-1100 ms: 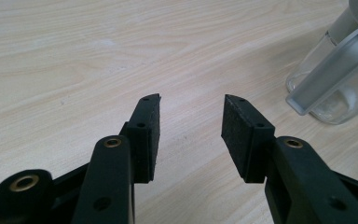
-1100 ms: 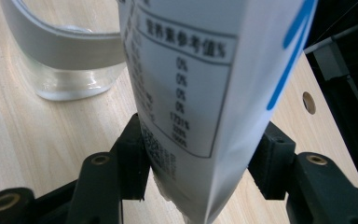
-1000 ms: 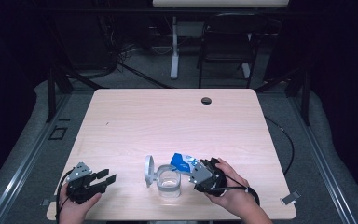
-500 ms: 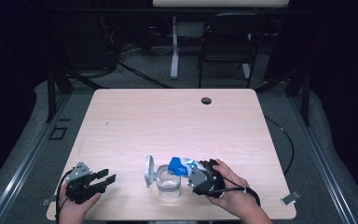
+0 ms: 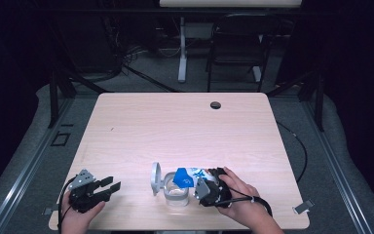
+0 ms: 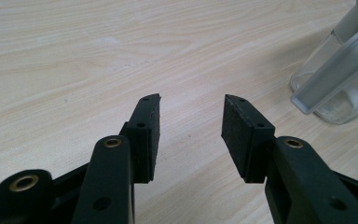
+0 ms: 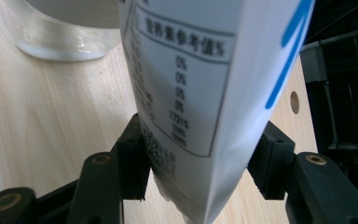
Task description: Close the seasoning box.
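Near the table's [image 5: 126,122] front left corner, the left hand-held gripper [image 5: 108,186] is kept wide and empty. At the front edge's middle, a blue-and-white packet [image 5: 187,176] is clamped by the right hand-held gripper [image 5: 205,184] and tilted over the open clear jar [image 5: 175,194], presumably for pouring.

So the table [image 5: 141,131] is a light wood-grain top with rounded corners, taking up the middle of the high view. There's a small dark round hole [image 5: 215,105] near its far edge, a bit right of centre. Down at the near edge, in the lower middle of the frame, a clear glass jar [image 5: 176,193] sits right on the wood, with its lid [image 5: 155,178] hinged open and standing up on the jar's left side. The rest of the top is bare wood.
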`<action>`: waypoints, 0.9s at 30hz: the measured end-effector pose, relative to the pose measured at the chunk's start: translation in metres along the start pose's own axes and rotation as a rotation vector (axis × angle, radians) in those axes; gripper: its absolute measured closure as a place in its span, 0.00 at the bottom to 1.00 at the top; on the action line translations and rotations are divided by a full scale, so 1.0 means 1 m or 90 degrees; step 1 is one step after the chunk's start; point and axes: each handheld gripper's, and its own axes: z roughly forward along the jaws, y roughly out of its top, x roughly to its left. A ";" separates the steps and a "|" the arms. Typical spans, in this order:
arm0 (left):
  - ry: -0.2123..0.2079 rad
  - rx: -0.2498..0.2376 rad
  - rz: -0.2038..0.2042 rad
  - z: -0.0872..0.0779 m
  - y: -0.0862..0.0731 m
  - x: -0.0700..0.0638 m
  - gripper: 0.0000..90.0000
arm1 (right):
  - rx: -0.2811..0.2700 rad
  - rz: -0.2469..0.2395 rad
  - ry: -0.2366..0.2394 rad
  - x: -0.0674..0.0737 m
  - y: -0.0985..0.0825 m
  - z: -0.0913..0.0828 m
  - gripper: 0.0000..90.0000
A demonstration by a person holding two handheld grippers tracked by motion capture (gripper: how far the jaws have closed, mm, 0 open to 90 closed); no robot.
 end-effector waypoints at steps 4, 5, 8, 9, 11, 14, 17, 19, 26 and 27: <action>0.000 0.001 0.001 0.000 0.000 0.000 0.64 | 0.005 -0.003 -0.008 0.000 0.000 0.001 0.53; -0.001 0.001 0.001 0.000 0.000 0.000 0.64 | 0.002 0.000 -0.009 0.000 0.000 0.001 0.53; 0.000 0.001 0.001 0.000 0.000 0.000 0.64 | 0.004 -0.003 -0.009 0.000 0.000 0.001 0.53; 0.000 0.001 0.001 0.000 0.000 0.000 0.64 | 0.007 -0.007 -0.008 -0.001 0.000 0.000 0.53; 0.000 0.001 0.001 0.000 0.000 0.000 0.64 | 0.011 -0.016 -0.010 -0.001 0.001 0.000 0.53; 0.000 0.000 0.001 0.000 0.000 0.000 0.64 | 0.020 -0.028 -0.014 -0.001 0.002 0.000 0.53; 0.000 0.001 0.001 0.000 0.000 0.000 0.64 | 0.017 -0.037 -0.016 -0.001 0.002 0.001 0.53; 0.001 0.000 0.000 0.000 0.000 0.000 0.63 | 0.025 -0.046 -0.021 -0.001 0.003 0.000 0.53; 0.000 0.000 0.001 0.000 0.000 0.000 0.63 | 0.036 -0.067 -0.033 0.000 0.004 -0.001 0.53; 0.000 0.000 0.001 0.000 0.000 0.000 0.63 | 0.042 -0.073 -0.035 0.000 0.005 -0.001 0.53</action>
